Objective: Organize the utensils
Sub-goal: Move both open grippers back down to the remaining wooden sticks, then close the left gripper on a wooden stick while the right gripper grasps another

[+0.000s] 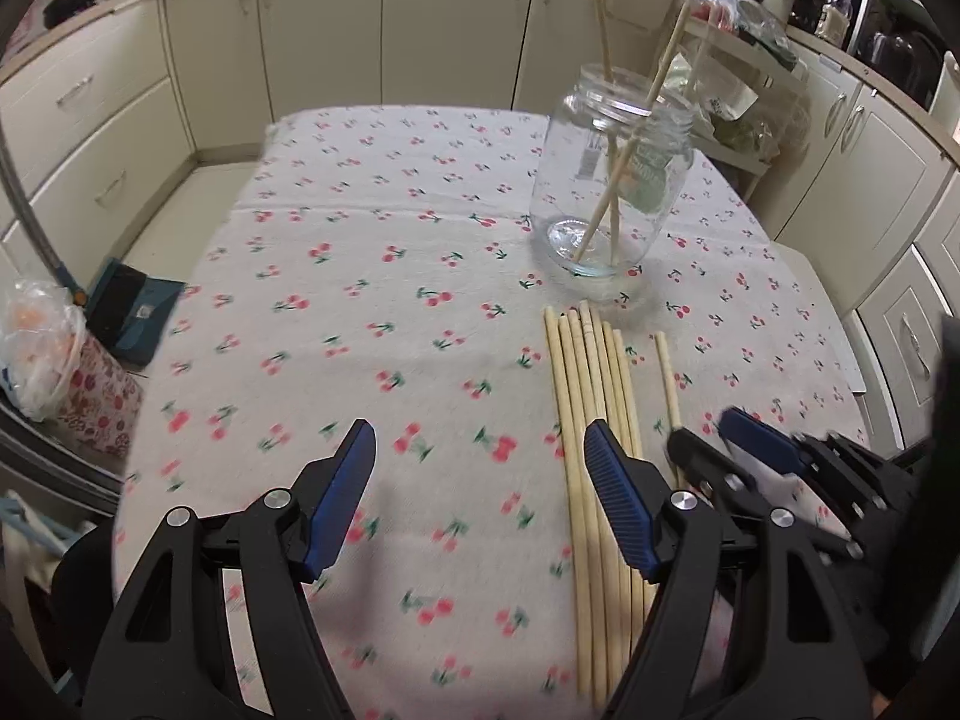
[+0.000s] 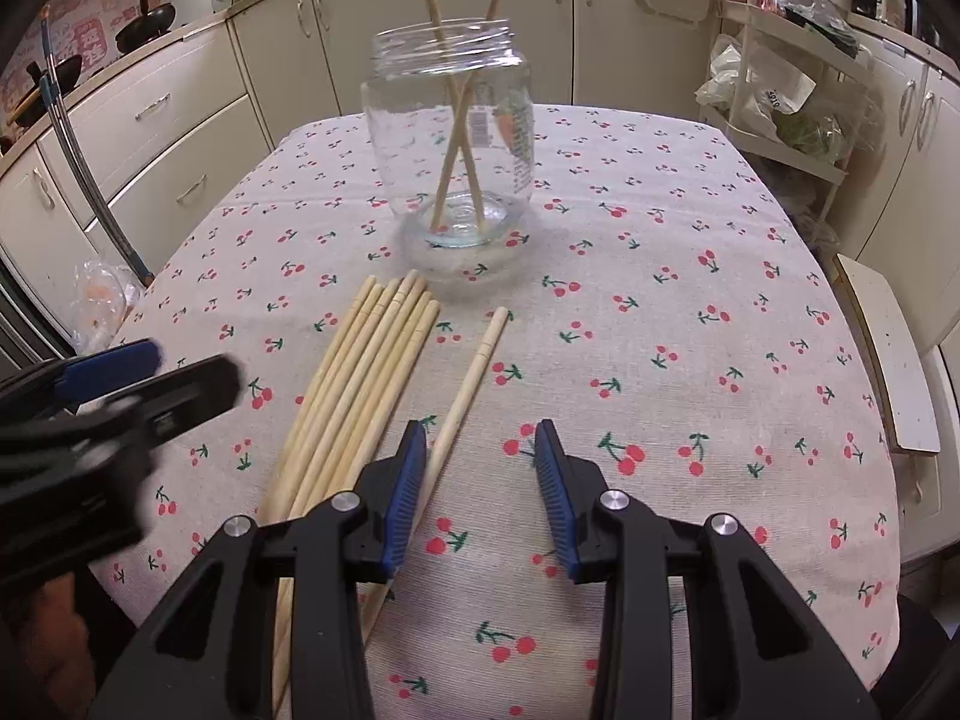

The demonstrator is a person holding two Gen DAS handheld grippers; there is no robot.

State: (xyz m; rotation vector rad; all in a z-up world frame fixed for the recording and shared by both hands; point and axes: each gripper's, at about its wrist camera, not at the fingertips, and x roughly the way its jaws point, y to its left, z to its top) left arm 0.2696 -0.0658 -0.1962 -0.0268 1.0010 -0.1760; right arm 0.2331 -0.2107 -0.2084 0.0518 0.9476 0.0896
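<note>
- We hold our left gripper (image 1: pixel 480 450) low over the cherry-print tablecloth (image 1: pixel 372 276), fingers spread wide, nothing between the blue pads (image 1: pixel 618 498).
- Right pad of that gripper sits over the bundle of loose chopsticks (image 1: pixel 585 396); we can't tell if it touches them.
- Our right gripper (image 2: pixel 480 450) is also parted, a bit narrower than the left, w/ nothing gripped.
- Its left finger overlaps the single chopstick (image 2: pixel 474 372) in the right wrist view; contact is unclear.
- That single stick lies just right of the bundle (image 2: pixel 366 360), apart from it, roughly parallel, tips pointing toward the jar.
- The bundle lies flat on the cloth, sticks side by side & touching, approx. seven or eight of them.
- Glass jar (image 2: pixel 453 138) stands upright beyond the chopstick tips, near them but not touching.
- Two chopsticks (image 2: pixel 456 120) lean inside the jar, crossing each other, upper ends sticking out past the rim.
- From the left wrist view our right gripper (image 1: pixel 738 438) shows at the right, blurred, beside the lone stick.
- Cream cabinets (image 1: pixel 324 30) ring the table.
</note>
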